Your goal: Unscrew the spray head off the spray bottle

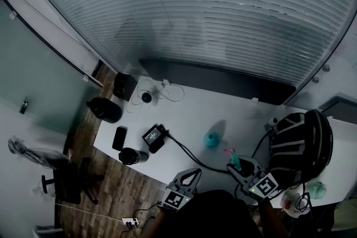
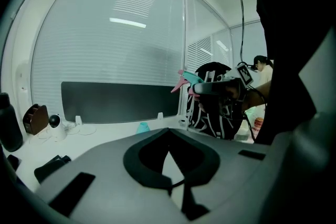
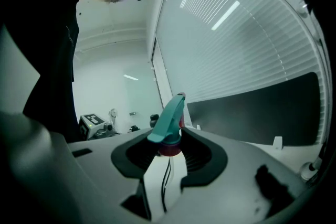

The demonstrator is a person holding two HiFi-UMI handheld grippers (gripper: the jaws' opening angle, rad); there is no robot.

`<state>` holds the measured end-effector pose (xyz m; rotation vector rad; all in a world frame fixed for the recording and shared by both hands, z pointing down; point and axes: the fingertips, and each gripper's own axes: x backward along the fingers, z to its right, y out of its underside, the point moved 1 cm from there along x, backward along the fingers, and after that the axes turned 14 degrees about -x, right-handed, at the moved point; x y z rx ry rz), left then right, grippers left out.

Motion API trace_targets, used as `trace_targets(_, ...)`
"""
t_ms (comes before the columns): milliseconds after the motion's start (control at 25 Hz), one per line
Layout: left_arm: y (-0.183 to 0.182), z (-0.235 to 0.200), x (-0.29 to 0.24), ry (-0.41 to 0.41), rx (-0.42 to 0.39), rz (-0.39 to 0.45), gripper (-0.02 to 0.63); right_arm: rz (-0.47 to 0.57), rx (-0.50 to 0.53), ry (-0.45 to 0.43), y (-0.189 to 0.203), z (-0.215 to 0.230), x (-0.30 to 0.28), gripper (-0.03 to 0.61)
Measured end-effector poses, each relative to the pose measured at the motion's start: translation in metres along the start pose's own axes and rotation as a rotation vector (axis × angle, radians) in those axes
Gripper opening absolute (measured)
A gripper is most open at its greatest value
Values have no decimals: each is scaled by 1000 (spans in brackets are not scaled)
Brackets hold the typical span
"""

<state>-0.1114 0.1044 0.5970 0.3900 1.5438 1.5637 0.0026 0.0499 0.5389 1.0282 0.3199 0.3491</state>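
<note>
right tool (image 3: 168,159): being clamped on the spray head (image 3: 169,124), off its bottle | left tool (image 2: 169,161): being held together, empty | spray bottle (image 1: 211,139): being left open on the tabletop (image 1: 234,106) | risk: head being dropped through a slackening grip; bottle being tipped by a passing tool

We log a dim, bluish head view with dark corners, brighter gripper views with ceiling strips glaring off the blinds (image 2: 105,50), heavy fisheye bending at the edges, and soft shadows on the white surface (image 1: 195,111).
</note>
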Motion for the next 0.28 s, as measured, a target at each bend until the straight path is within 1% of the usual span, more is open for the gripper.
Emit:
trace_targets(120,-1,-2,2,-7,19,5,5,3,4,2,-1,0,-2,135)
trace_targets(280,4,-1,1,-5,12,1,4,-2,5,7,-1,1,-2,135)
